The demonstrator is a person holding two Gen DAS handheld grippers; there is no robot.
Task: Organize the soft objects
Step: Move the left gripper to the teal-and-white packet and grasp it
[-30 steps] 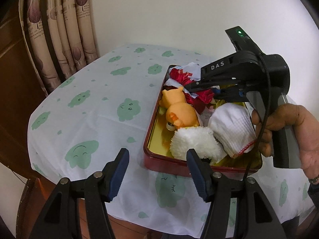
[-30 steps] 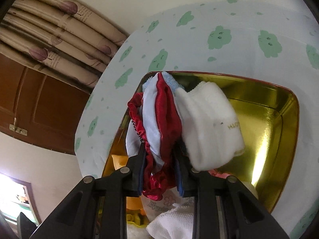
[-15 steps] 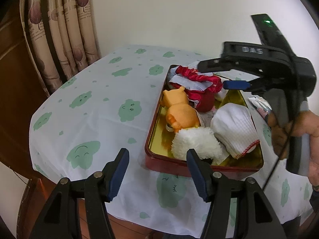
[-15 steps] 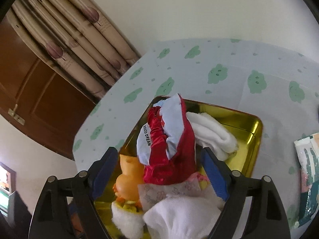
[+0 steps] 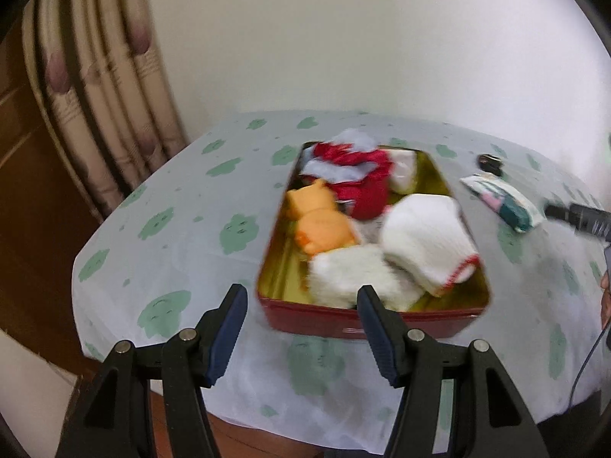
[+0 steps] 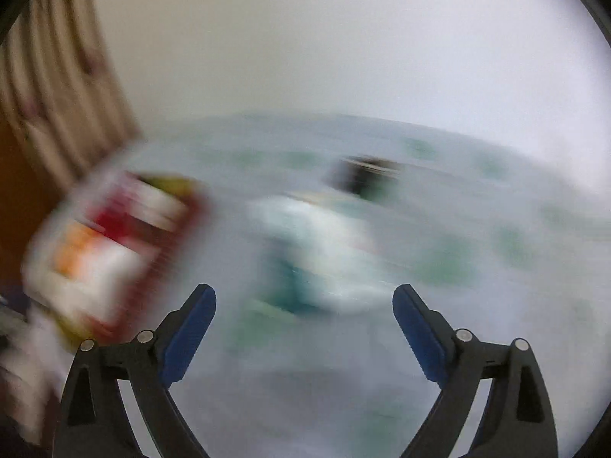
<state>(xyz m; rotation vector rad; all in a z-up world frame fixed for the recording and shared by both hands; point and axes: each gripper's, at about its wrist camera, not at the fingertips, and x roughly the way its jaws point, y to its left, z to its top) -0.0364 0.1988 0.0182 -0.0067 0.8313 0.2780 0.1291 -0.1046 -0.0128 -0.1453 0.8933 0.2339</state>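
A red tin (image 5: 317, 318) with a gold inside sits on the table and holds soft things: a red and pale blue cloth (image 5: 362, 179), an orange plush toy (image 5: 320, 221), a fluffy white piece (image 5: 351, 278) and a white knitted cloth (image 5: 427, 240). My left gripper (image 5: 299, 330) hangs open just before the tin's near wall, nothing between its fingers. In the heavily blurred right wrist view my right gripper (image 6: 303, 318) is wide, its jaws still opening, and empty; the tin (image 6: 114, 236) lies to its left and a white and teal packet (image 6: 313, 252) ahead.
A white cloth with green cloud faces (image 5: 172, 229) covers the table. The white and teal packet (image 5: 504, 200) and a small dark object (image 5: 490, 162) lie right of the tin. A curtain (image 5: 103, 95) hangs at the left, a plain wall behind. A hand (image 5: 605, 294) shows at the right edge.
My right gripper let go of the red and blue cloth in the tin, opened wide and swung right toward the packet. The left gripper shifted slightly, still open.
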